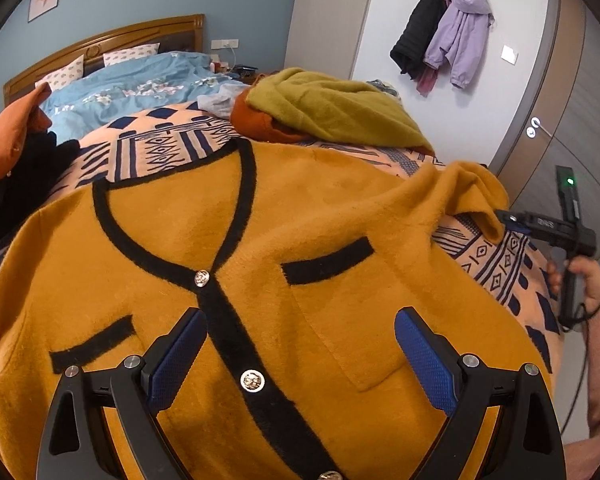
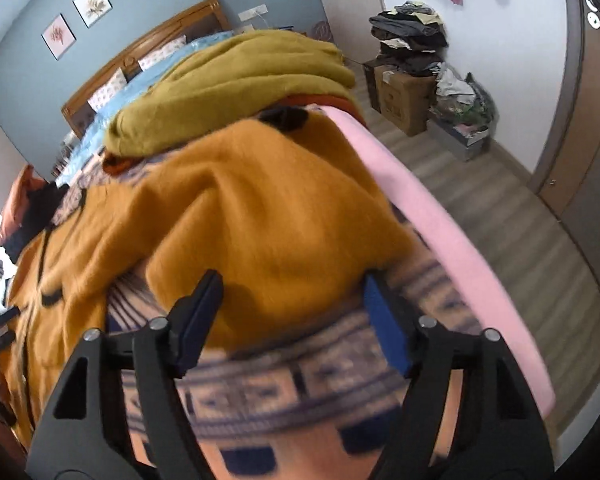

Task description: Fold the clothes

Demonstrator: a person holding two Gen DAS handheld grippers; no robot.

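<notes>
A mustard cardigan [image 1: 300, 240] with black trim and metal buttons lies front up on the patterned bedspread [image 1: 172, 140]. My left gripper [image 1: 300, 320] hovers open over its button band, fingers either side of the lower front. The cardigan's right sleeve [image 2: 276, 216] is bunched near the bed's edge. My right gripper [image 2: 292, 284] stands open just at the sleeve's near edge, its fingers straddling the fabric without closing. In the left wrist view the right gripper [image 1: 508, 216] is seen from the side at that sleeve, held by a hand [image 1: 592, 284].
An olive garment [image 1: 332, 104] on a rust one is piled behind the cardigan. Dark clothes and an orange item [image 1: 16, 132] lie at the left. A pink bed edge [image 2: 440, 216] borders wooden floor; boxes with clothes [image 2: 412, 64] stand by the wall.
</notes>
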